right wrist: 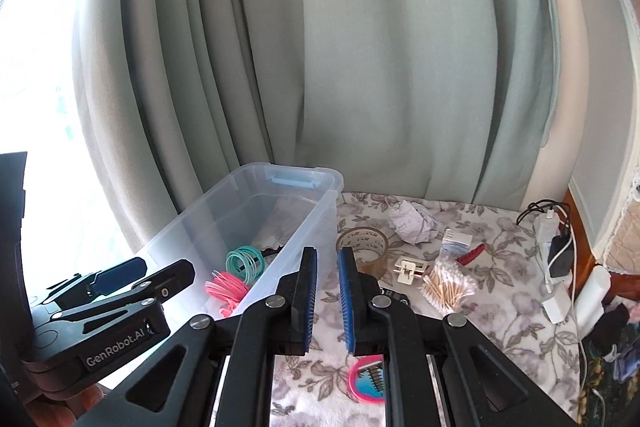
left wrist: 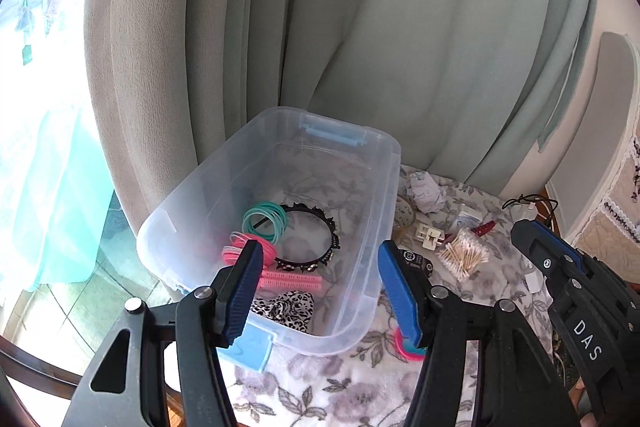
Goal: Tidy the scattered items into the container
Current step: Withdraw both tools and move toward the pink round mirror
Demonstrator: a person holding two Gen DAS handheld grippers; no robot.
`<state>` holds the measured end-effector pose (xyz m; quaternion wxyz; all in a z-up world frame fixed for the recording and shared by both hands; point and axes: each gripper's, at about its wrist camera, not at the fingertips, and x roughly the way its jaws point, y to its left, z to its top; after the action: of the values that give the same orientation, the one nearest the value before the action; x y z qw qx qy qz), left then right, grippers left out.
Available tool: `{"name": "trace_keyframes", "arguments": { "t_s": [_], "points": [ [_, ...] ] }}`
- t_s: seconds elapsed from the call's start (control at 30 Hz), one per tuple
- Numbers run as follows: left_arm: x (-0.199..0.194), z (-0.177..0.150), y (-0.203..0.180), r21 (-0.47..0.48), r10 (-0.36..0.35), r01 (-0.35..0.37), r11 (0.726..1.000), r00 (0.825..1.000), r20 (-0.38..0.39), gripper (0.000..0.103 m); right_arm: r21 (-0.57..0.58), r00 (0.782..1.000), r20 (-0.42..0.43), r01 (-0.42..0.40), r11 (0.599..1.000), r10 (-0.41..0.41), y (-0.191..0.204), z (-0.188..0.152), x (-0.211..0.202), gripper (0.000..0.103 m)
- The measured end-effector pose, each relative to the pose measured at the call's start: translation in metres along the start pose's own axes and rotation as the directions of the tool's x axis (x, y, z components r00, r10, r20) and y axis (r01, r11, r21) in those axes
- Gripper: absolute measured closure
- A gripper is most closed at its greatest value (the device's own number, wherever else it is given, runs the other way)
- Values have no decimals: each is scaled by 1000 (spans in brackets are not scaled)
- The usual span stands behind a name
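Note:
A clear plastic container (left wrist: 394, 155) (right wrist: 332, 183) stands on the floral tablecloth and holds teal hair rings (left wrist: 265, 221), pink rings, a black headband (left wrist: 328, 227), pink rollers (left wrist: 296, 279) and a leopard scrunchie (left wrist: 290, 307). My left gripper (left wrist: 319, 246) hovers open over its near end with nothing between the fingers. My right gripper (right wrist: 327, 255) is shut and empty, just right of the container. Beside the container lie a tape roll (right wrist: 362, 241), crumpled paper (right wrist: 412, 223), a white plug (right wrist: 408, 269), cotton swabs (right wrist: 448, 283), a red clip (right wrist: 470, 253) and a pink-rimmed round item (right wrist: 366, 379).
A grey-green curtain (right wrist: 360, 67) hangs close behind the table. Chargers and cables (right wrist: 556, 255) crowd the right edge. A small box (right wrist: 456, 241) sits by the swabs. The table's rim drops off left of the container toward a bright window.

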<state>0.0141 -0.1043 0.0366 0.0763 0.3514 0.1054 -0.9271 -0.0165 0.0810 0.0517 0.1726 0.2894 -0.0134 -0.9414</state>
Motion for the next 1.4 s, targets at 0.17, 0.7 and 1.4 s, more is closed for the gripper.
{"name": "trace_keyframes", "arguments": {
  "t_s": [0.17, 0.7, 1.4],
  "points": [
    [-9, -3, -16, 10, -48, 48, 999, 999, -2, 42, 36, 1000, 6, 19, 999, -19, -16, -9, -17, 90],
    [-1, -20, -77, 44, -129, 131, 990, 991, -43, 38, 156, 999, -11, 42, 987, -41, -68, -29, -40, 90],
    [52, -56, -116, 11, -159, 160, 987, 986, -47, 38, 349, 983, -164, 131, 928, -77, -176, -85, -18, 50]
  ]
}}
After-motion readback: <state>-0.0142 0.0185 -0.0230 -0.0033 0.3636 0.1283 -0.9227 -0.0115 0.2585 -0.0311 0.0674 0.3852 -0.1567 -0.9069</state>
